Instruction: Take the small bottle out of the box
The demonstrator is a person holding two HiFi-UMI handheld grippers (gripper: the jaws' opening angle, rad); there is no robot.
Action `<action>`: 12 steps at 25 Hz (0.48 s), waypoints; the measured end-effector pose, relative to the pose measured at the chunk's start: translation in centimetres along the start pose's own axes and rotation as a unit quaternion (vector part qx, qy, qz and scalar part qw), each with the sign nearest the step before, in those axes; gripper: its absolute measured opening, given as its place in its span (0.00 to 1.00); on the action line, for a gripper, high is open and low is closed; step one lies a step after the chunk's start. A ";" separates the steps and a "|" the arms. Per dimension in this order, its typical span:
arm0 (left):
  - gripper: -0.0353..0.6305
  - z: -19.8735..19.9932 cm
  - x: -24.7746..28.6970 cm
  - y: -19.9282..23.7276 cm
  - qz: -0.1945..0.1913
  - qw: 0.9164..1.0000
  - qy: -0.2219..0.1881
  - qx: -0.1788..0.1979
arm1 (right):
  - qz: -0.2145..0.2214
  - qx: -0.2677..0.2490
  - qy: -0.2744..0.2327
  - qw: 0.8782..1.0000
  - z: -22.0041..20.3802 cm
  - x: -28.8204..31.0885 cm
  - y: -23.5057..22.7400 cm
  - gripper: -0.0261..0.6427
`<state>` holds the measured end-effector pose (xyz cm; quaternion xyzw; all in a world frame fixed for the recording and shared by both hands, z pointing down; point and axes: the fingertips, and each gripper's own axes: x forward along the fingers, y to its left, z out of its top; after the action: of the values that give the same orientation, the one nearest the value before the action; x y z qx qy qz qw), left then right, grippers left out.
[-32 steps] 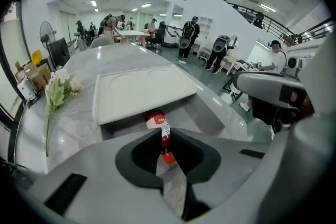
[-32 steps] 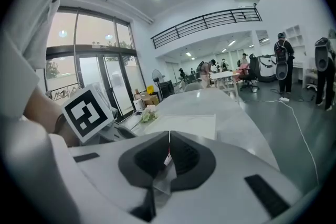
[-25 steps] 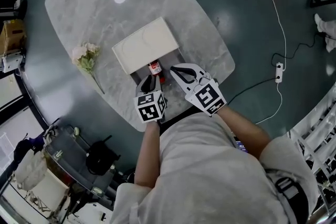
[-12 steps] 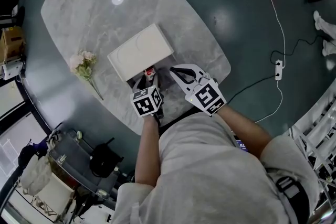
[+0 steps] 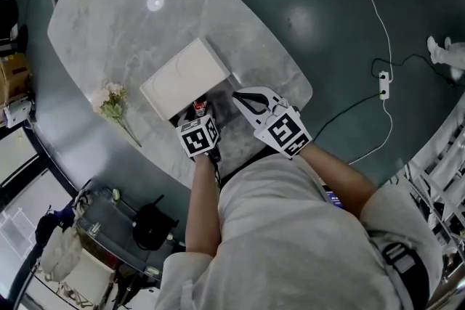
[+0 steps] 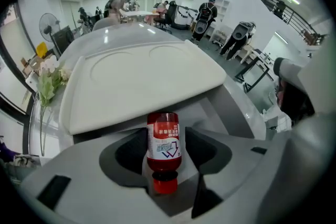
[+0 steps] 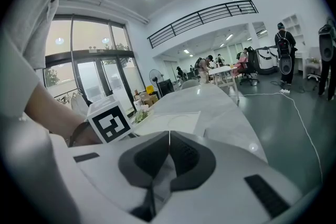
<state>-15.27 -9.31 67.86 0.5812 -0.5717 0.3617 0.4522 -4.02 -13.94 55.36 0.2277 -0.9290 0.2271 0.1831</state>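
Left gripper (image 6: 166,132) jaws opening, small bottle (image 6: 164,145) between them with pads not pinching; right gripper (image 7: 169,136) pressed together, empty. Bottle at near edge of box (image 5: 182,80) under the raised white lid (image 6: 136,76), cap (image 6: 165,182) end toward the jaws; can't tell whether on box floor or table (image 5: 131,33). Probably light, rigid, smooth and prone to roll; best pinched across labelled body, not the narrow cap.

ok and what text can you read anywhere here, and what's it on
bottle label: lines of print above a blue arrow-like mark, too blurred to read.
left cube and right cube: black and white square patterns only, no words.
Nothing else legible.
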 end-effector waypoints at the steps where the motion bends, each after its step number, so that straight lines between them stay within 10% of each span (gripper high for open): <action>1: 0.37 -0.1 0.2 -0.3 -0.001 1.000 0.007 0.014 | -0.003 0.001 -0.001 1.000 0.0 -0.2 -0.2 0.08; 12: 0.38 -0.6 1.7 -1.9 0.004 0.994 0.042 0.098 | -0.020 0.015 -0.015 1.000 0.2 -1.2 -1.8 0.08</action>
<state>-13.13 -9.39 69.42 0.6049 -0.5159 0.4422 0.4152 -2.15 -15.03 55.25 0.2523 -0.9234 0.2336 0.1706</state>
